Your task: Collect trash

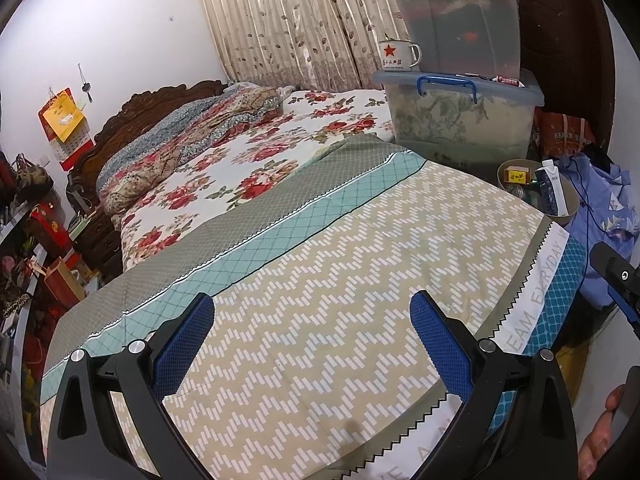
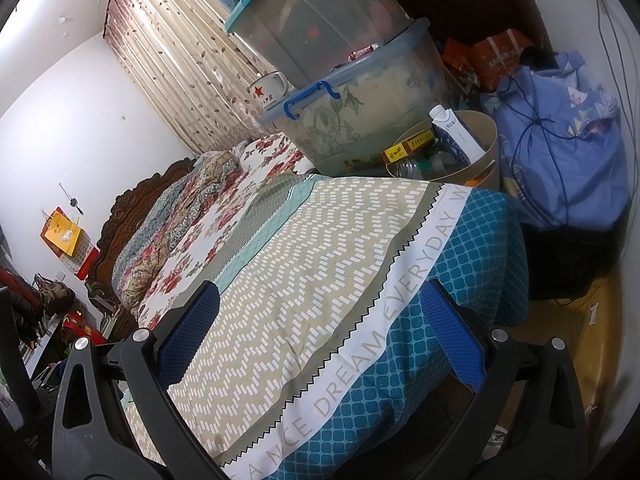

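A bedroom: a bed (image 1: pixel 304 240) fills most of both views, spread with a beige zigzag-patterned cover that has a teal lattice band and a white strip of grey lettering along its edge. Farther up the bed, toward 11 o'clock, lies a rose-print sheet (image 1: pixel 256 160) with a rolled floral quilt (image 1: pixel 180 148) against the carved wooden headboard (image 1: pixel 148 108). A leaf-print curtain (image 1: pixel 296 20) hangs at 12 o'clock.

At 1 o'clock two clear storage bins are stacked: a teal-lidded one (image 1: pixel 456 20) on top of a blue-handled one (image 1: pixel 460 116). A white enamel mug with a red star (image 1: pixel 398 55) stands on the lower bin's lid, just beside the upper bin.

The trash sits in a round beige wastebasket (image 2: pixel 486 136) on the floor at the bed's far corner, at about 2 o'clock in the left wrist view and 1 o'clock in the right. Inside it are a white and blue carton (image 2: pixel 456 132) leaning upright, a yellow box (image 2: pixel 404 152) and a clear plastic bottle (image 2: pixel 408 168). A blue cloth bundle (image 2: pixel 560 152) lies just beside the basket.

The left gripper (image 1: pixel 312 344) hangs over the beige cover with its blue-padded fingers spread wide and nothing between them. The right gripper (image 2: pixel 320 328) hangs over the lettered edge of the cover, likewise spread wide and empty. Part of a hand (image 1: pixel 600 436) shows at 4 o'clock in the left wrist view.
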`<state>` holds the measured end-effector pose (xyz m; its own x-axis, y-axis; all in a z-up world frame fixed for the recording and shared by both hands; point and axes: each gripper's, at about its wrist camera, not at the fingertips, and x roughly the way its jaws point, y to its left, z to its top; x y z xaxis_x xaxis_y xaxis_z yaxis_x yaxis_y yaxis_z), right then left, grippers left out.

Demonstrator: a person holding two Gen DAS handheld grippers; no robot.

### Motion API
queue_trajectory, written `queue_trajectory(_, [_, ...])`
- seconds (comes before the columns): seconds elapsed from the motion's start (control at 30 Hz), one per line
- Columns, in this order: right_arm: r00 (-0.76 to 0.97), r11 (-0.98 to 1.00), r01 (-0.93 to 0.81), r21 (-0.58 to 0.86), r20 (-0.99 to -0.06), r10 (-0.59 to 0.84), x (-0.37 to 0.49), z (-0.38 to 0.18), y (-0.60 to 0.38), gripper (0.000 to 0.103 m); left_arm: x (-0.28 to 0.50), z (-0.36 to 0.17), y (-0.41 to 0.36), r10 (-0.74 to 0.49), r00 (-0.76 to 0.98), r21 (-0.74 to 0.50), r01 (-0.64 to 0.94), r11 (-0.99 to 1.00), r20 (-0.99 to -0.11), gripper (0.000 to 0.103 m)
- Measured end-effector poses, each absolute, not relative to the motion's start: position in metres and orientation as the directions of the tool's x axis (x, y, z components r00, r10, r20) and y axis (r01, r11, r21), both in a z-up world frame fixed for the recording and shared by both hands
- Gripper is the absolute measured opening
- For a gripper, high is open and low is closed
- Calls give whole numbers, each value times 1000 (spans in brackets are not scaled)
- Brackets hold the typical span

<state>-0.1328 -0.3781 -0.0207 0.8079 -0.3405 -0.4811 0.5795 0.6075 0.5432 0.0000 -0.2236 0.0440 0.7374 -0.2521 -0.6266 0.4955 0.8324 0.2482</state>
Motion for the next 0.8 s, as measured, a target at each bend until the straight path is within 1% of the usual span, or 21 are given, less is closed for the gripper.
queue_trajectory(0.63, [808, 607, 579, 544, -482, -339, -133, -20, -380, 100, -1, 42, -221, -254, 748, 262, 496, 828, -613, 94])
queue_trajectory(0.8, [808, 608, 579, 543, -481, -340, -134, -21, -380, 100, -6, 45, -220, -283, 749, 262, 517, 815, -599, 94])
